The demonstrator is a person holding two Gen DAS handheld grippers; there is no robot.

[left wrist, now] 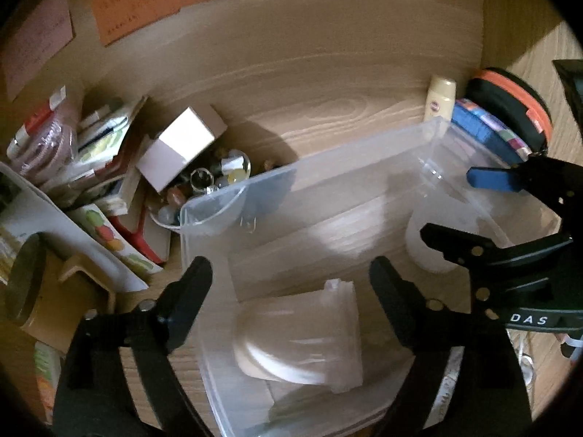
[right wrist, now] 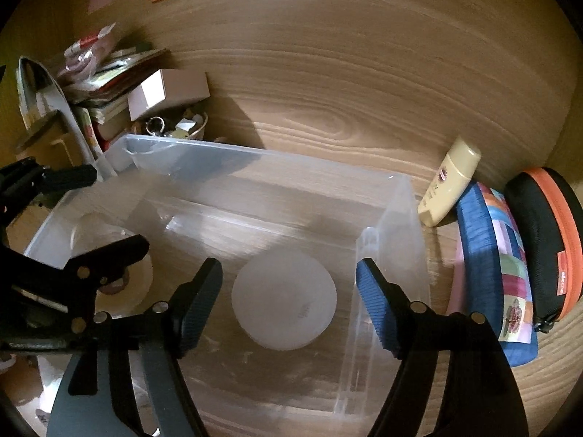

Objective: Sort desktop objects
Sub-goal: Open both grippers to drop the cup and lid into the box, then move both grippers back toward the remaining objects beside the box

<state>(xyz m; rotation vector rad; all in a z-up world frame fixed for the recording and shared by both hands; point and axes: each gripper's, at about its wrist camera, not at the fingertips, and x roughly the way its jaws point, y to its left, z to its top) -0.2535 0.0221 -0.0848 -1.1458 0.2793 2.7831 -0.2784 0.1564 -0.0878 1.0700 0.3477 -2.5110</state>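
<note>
A clear plastic bin [left wrist: 349, 153] [right wrist: 393, 218] stands on the wooden desk. Two frosted white jars lie inside it. In the left wrist view one jar [left wrist: 298, 335] lies on its side below my open left gripper [left wrist: 291, 273]; the other jar [left wrist: 433, 233] is at the bin's right end. In the right wrist view my open right gripper [right wrist: 289, 273] hovers over a round frosted jar [right wrist: 284, 300] on the bin floor. The left gripper [right wrist: 109, 215] shows at the left there, over the second jar [right wrist: 105, 233]. The right gripper [left wrist: 459, 204] shows at the right of the left view.
A cream lotion bottle [right wrist: 448, 182], a blue patchwork pouch [right wrist: 499, 262] and a black-and-orange zip case [right wrist: 546, 240] lie right of the bin. A white box [left wrist: 182, 145], a glass bowl of trinkets [left wrist: 215, 182], books and packets [left wrist: 105, 167] crowd the left. Orange and pink notes [left wrist: 145, 7] hang on the back panel.
</note>
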